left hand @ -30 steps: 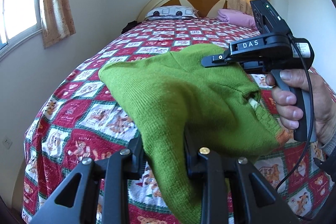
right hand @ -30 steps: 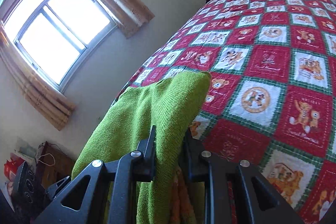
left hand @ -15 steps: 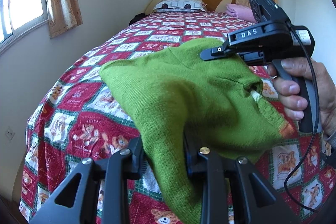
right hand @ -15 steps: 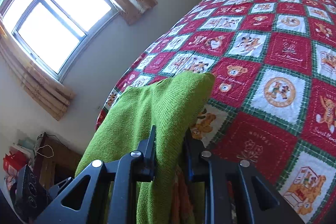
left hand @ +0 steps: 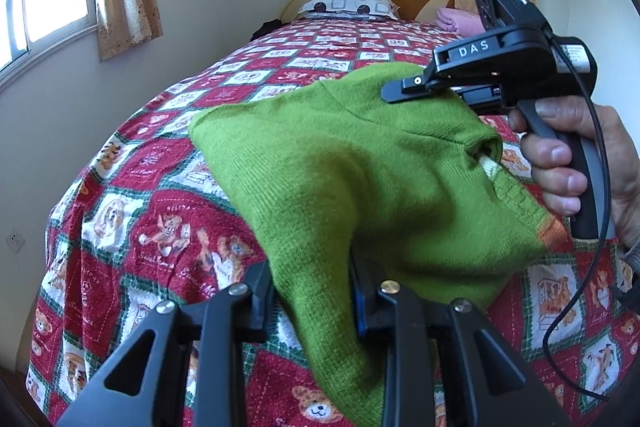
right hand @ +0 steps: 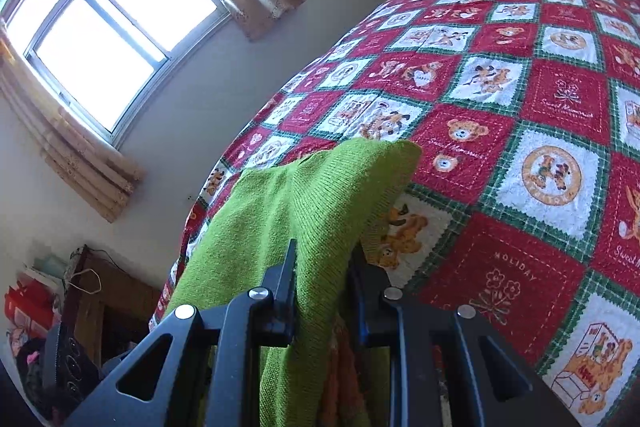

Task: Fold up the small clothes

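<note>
Both grippers' jaws around green sweater (left hand: 360, 167)

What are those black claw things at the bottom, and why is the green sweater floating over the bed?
Those claws are grippers, tools a person squeezes by hand. Each carries a camera looking out along its two fingers, so each picture is one gripper's own view. The left gripper is pinching the green sweater. From there you also see the person's hand holding the other tool. The right gripper pinches the same sweater elsewhere. So it isn't floating: both grippers hold it up above the bed's teddy bear quilt. A pillow lies by the headboard.
</note>
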A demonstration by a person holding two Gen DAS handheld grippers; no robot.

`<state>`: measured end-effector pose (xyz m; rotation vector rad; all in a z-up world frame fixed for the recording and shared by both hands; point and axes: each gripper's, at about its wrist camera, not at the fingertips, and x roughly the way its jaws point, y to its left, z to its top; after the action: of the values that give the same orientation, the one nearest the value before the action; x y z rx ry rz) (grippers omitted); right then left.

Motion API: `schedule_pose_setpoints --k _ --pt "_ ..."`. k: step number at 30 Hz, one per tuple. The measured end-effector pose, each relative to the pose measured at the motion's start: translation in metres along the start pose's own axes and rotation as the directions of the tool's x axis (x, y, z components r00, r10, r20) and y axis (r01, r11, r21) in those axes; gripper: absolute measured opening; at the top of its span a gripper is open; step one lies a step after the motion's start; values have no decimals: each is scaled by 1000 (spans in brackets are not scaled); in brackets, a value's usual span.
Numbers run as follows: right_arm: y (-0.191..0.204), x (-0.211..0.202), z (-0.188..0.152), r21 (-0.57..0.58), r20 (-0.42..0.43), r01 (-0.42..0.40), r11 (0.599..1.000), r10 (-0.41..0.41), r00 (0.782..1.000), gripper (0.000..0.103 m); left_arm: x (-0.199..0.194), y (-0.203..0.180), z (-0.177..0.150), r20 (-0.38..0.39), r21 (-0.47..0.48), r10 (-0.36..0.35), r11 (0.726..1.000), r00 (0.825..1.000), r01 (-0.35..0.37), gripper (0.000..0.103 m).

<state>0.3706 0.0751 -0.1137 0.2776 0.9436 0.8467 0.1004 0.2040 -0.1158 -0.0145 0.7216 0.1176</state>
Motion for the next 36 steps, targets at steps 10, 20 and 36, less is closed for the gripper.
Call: schedule_pose_setpoints --k 10,20,36 --pt "-27 10 -7 53 -25 55 997 -54 998 23 10 3 -14 -1 -14 46 999 999 -46 62" --pt "-2 -60 -38 4 75 122 992 -122 990 33 -29 28 8 150 -69 169 985 974 -160 103" --pt "24 -90 -132 -151 -41 218 964 -226 973 3 32 28 12 112 -30 297 955 948 -296 103"
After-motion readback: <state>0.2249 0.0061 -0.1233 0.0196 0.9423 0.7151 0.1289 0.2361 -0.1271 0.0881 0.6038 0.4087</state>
